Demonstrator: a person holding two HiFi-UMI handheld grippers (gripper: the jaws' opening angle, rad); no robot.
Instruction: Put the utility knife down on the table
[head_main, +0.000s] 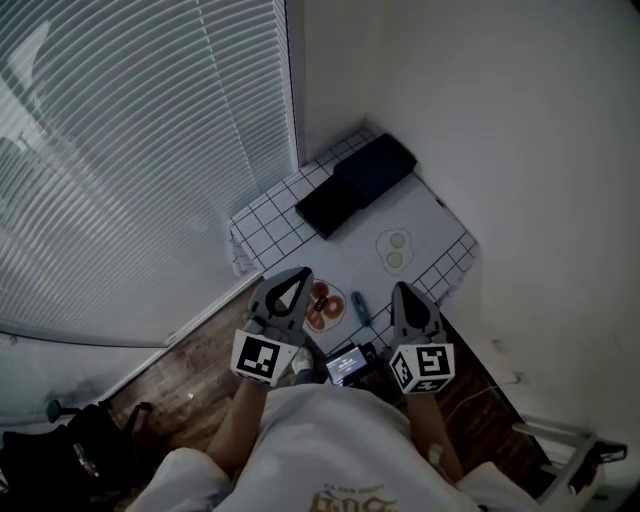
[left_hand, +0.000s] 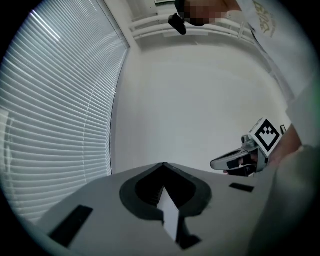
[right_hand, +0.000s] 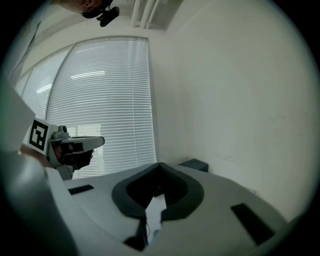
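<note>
In the head view the room is dim. The person's white shirt (head_main: 330, 440) hides the near edge of the surface (head_main: 350, 262). The utility knife (head_main: 360, 307) looks small and is hard to make out. It lies flat on the surface, just beside a red round thing (head_main: 327, 306). In the picture it sits between the left hand-held gripper (head_main: 298, 276) and the right hand-held gripper (head_main: 403, 290), and neither one holds it. Both are held side by side, pointing away from the person. In the left gripper view the jaws are pressed together and hold nothing. The gripper's own grey body fills the bottom, so the knife can't be seen. In the right gripper view the jaws are also closed tight and empty. A dark box (right_hand: 195, 164) peeks over them.
</note>
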